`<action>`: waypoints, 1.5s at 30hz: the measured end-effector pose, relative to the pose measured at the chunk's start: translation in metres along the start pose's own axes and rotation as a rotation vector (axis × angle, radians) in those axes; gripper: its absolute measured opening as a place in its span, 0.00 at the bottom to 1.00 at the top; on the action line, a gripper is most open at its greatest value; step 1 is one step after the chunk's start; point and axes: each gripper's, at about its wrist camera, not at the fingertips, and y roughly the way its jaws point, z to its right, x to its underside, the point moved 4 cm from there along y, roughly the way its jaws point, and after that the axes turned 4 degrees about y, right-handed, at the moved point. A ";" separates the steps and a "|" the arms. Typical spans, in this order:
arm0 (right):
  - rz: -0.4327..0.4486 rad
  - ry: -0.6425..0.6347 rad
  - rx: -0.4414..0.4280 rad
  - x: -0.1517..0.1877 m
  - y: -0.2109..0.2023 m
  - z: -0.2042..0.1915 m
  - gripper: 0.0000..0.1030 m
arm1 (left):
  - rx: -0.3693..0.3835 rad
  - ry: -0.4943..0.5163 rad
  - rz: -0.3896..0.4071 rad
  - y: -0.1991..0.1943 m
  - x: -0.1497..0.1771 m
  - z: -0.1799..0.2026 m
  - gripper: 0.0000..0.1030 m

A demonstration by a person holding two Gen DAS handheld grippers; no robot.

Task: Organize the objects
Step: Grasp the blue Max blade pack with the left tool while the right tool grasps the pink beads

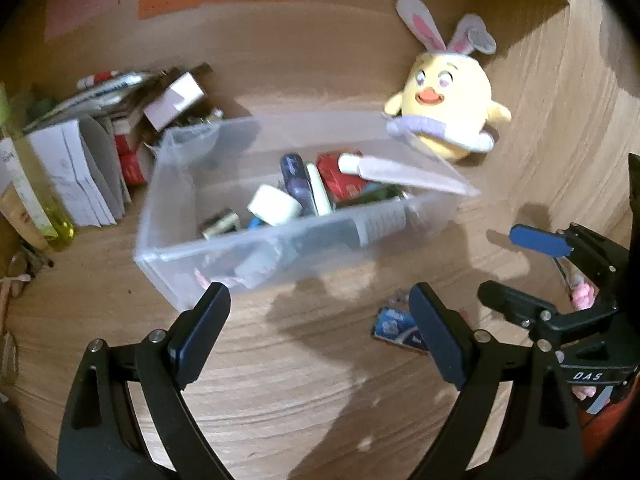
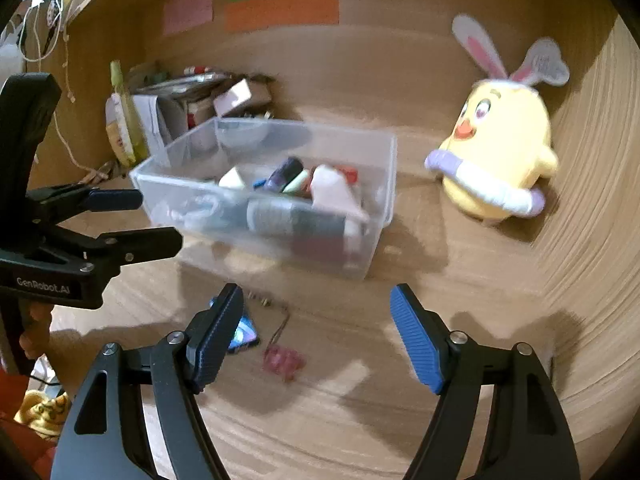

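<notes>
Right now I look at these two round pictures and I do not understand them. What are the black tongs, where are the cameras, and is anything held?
The black tongs are two hand-held grippers; a person carries one in each hand. Each has a wide-angle camera looking along its fingers, so one picture is from the left gripper and one from the right gripper. Both are open and hold nothing. On the wooden surface stands a clear plastic bin with small items inside. Beyond it stands a yellow chick plush with rabbit ears. Nearer lie a small blue packet and a pink trinket. Boxes and papers are piled at the left.
</notes>
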 end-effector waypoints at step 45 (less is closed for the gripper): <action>-0.055 0.098 -0.006 0.020 0.007 0.028 0.25 | 0.099 0.187 -0.167 0.050 0.022 0.066 0.47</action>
